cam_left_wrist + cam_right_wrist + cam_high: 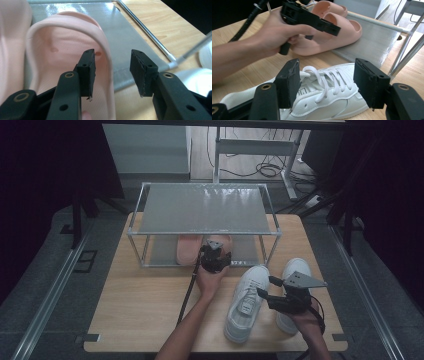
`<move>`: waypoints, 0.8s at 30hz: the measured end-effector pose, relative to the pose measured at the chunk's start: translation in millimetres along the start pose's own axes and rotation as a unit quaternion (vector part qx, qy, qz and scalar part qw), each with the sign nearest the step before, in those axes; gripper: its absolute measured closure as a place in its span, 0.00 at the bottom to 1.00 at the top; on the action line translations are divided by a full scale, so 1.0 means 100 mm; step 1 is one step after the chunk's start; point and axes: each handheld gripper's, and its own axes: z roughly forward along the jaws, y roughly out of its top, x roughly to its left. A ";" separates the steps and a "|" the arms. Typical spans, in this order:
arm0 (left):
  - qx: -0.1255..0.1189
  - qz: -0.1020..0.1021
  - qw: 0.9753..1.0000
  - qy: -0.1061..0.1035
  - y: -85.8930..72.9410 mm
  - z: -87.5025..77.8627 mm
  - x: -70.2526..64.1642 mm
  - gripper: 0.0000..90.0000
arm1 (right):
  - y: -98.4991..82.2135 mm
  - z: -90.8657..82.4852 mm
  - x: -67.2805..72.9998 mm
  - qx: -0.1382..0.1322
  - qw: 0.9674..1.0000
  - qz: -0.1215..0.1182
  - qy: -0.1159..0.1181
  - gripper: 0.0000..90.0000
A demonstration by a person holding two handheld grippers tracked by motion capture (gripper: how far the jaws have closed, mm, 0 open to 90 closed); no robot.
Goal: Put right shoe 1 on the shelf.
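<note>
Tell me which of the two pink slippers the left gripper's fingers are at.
The pink foam slipper lying nearer the rack's right side, beside the bare grey shelf; the open left gripper straddles its side wall. The other slipper lies beyond.

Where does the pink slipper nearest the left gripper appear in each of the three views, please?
High view: the pink slipper lies on the rack's lower shelf, just beyond the left gripper.
Left gripper view: left of centre, behind the open jaws.
Right gripper view: top centre.
Shared landmark: the grey shelf mat.
</note>
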 end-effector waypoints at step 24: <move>0.021 0.088 0.994 -0.067 -0.39 -0.81 0.25 0.99 | -0.01 0.04 0.03 0.008 1.000 -0.004 0.000 0.42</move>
